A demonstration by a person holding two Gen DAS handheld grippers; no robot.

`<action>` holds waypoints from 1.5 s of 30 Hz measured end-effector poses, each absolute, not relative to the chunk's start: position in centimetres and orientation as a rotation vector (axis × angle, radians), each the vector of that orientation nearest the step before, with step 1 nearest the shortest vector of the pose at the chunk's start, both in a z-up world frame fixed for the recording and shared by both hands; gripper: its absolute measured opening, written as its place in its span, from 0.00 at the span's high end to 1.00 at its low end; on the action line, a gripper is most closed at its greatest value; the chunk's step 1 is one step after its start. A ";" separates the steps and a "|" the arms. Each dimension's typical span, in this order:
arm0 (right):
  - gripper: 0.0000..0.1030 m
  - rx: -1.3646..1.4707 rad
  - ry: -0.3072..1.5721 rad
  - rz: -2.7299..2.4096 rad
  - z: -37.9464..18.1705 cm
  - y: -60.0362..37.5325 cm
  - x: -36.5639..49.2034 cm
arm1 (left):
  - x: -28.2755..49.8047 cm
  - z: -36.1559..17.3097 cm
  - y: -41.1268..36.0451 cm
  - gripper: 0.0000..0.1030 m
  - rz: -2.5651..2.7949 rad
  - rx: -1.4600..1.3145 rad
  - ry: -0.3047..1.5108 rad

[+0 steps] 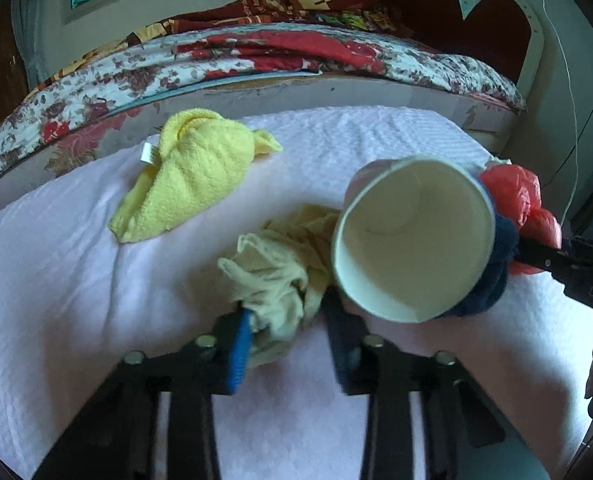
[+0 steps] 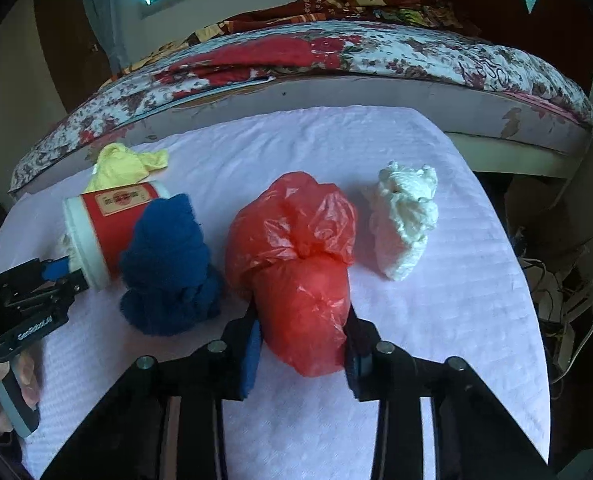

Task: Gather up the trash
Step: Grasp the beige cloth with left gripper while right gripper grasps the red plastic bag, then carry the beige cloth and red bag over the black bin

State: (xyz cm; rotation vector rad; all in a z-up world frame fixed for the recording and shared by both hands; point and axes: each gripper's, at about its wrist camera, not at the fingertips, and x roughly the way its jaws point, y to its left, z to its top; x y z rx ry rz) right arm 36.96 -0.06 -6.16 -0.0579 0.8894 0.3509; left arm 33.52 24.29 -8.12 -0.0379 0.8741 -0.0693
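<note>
Red plastic in the right gripper (image 2: 302, 354): jaws closed on the lower bulge of the red plastic bag (image 2: 296, 264), one pad on either side, at lower centre of the right wrist view.
Pale yellow in the left gripper (image 1: 286, 332): blue pads pinched on the near edge of the crumpled pale yellow glove (image 1: 280, 264), at lower centre of the left wrist view.
Bag, handling: judged light, soft and slippery; the film will squash and may slide out of a loose pinch. The knotted waist just above the held bulge looks the surer place to hold.
Glove, handling: judged very light and limp; any bunched fold serves, though loose fingers may trail.
Paper cup (image 1: 412, 240): lying on its side with its mouth toward the left gripper, touching the glove on its right; light, easily crushed, best taken at the rim.
Dark blue cloth (image 2: 172, 268): bunched between cup and bag, just left of the right gripper.
White crumpled tissue (image 2: 406, 220): right of the bag, apart from it, toward the upper right.
Yellow towel (image 1: 192, 184): upper left of the left wrist view, well apart from the left gripper.
White table cover (image 2: 456, 320): everything rests on it.
</note>
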 end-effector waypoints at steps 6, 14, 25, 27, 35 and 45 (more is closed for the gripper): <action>0.69 -0.072 0.860 0.351 -4.8 -1.0 33.6 | 30.1 -6.5 23.9 0.72 -0.058 -0.005 0.848; 0.69 -0.095 0.839 0.347 -3.3 -3.2 28.5 | 25.2 -5.8 23.8 0.72 -0.029 -0.030 0.845; 0.69 -0.099 0.814 0.317 -2.7 -7.3 21.6 | 20.2 -4.0 21.8 0.72 -0.019 -0.009 0.787; 0.69 -0.089 0.805 0.308 -2.4 -8.5 20.4 | 19.4 -3.8 21.2 0.72 -0.019 -0.004 0.776; 0.69 -0.080 0.768 0.290 -1.1 -11.7 16.1 | 16.9 -2.7 18.5 0.72 -0.043 0.028 0.735; 0.69 -0.040 0.750 0.266 -1.0 -15.1 12.8 | 14.7 -2.0 13.0 0.72 -0.121 0.075 0.700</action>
